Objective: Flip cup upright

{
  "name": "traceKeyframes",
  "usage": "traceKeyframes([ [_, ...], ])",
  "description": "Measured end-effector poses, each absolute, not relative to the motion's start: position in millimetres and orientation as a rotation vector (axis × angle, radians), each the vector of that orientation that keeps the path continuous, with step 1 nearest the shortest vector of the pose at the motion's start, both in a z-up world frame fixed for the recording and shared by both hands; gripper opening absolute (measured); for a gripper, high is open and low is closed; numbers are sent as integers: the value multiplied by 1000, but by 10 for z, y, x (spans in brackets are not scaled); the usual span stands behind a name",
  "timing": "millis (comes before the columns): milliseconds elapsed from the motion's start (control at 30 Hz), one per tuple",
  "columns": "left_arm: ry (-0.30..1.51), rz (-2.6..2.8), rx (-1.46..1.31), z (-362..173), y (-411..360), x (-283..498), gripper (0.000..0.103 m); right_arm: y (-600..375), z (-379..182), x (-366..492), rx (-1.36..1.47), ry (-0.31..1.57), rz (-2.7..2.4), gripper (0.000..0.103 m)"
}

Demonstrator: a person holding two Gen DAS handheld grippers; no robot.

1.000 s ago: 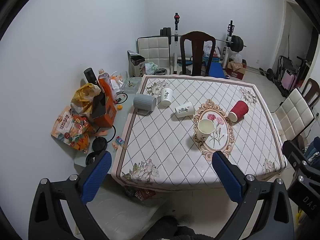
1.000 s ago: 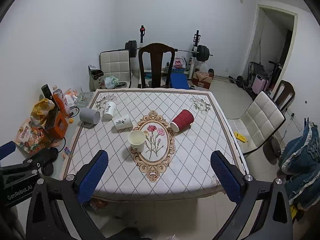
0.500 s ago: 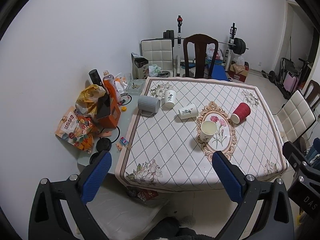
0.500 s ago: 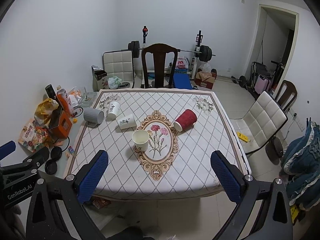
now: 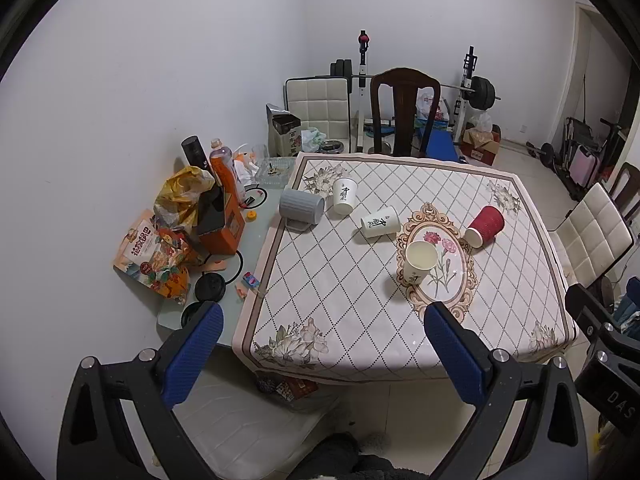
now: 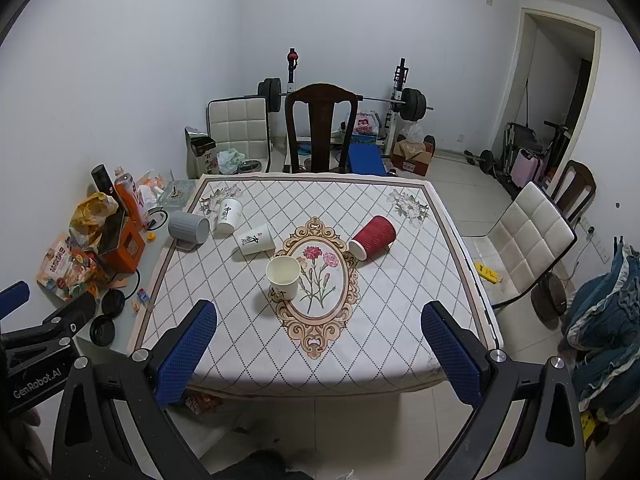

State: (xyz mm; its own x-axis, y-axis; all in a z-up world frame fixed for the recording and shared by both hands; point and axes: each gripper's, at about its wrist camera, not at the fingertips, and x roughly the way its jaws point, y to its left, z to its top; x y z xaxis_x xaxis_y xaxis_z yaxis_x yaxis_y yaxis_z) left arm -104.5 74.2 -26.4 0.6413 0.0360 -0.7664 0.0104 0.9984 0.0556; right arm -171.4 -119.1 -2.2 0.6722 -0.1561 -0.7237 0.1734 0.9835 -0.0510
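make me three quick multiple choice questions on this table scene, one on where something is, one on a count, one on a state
1. Where does the upright cup stand?
A. on the left edge of the floral medallion
B. on the white chair
C. beside the orange box

2. How many cups on the table lie on their side?
A. one
B. two
C. four

3. What state is the right hand-held gripper in?
A. shut on the red cup
B. open, holding nothing
C. shut on nothing

Answers:
1. A, its base sits on the medallion's ornate border.
2. C, the red cup, the grey mug and two white cups all lie tipped.
3. B, its blue fingers stand wide apart at the near table edge.
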Motion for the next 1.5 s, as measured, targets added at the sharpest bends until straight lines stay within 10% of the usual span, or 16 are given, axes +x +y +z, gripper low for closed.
traceKeyframes([
  [1500, 878, 9, 64, -294, 752, -1078, 103, -1142, -141, -1714, 25, 841, -159, 103],
])
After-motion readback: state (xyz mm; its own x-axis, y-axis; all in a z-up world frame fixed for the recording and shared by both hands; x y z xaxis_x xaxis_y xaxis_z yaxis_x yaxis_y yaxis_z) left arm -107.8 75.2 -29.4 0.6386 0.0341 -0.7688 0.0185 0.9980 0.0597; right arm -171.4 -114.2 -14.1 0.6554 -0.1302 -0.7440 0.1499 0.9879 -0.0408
